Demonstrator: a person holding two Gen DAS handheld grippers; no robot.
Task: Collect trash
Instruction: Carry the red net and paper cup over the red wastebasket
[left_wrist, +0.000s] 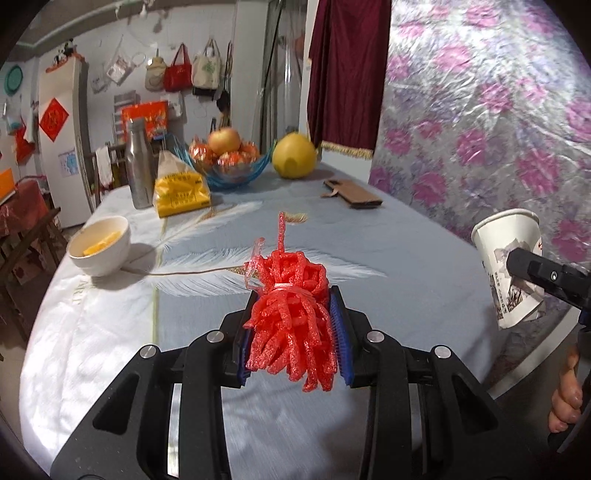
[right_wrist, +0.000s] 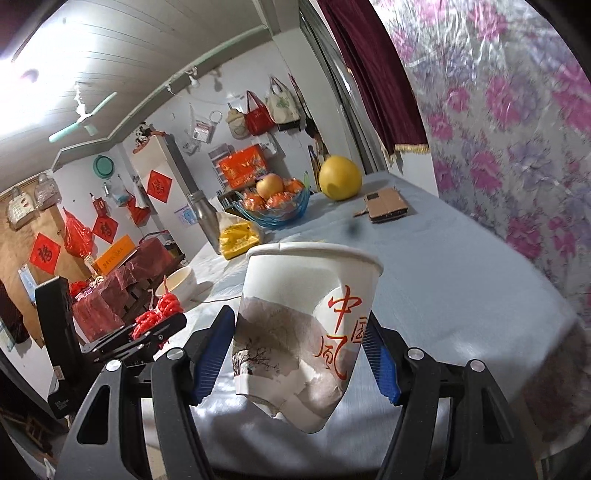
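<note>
Foam fruit netting (left_wrist: 291, 306), red and bunched, sits clamped in the left claw (left_wrist: 293, 325) above the surface (left_wrist: 406, 236). Beside it, the right claw (right_wrist: 299, 343) squeezes a dented paper cup (right_wrist: 303, 325) off the surface's right edge.

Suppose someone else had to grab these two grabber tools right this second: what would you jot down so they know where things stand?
Left gripper: shut on the red foam fruit net, held above the table.
Right gripper: shut on the crumpled paper cup, rim up, also lifted off the table.
Done: both pieces of trash are picked up.
Left: no bin shows in either view, so find one and drop both in. The flattened cardboard piece lying near the yellow pomelo may be trash too; check it. The white bowl, metal bottle, yellow bag and fruit bowl look like keepers.
</note>
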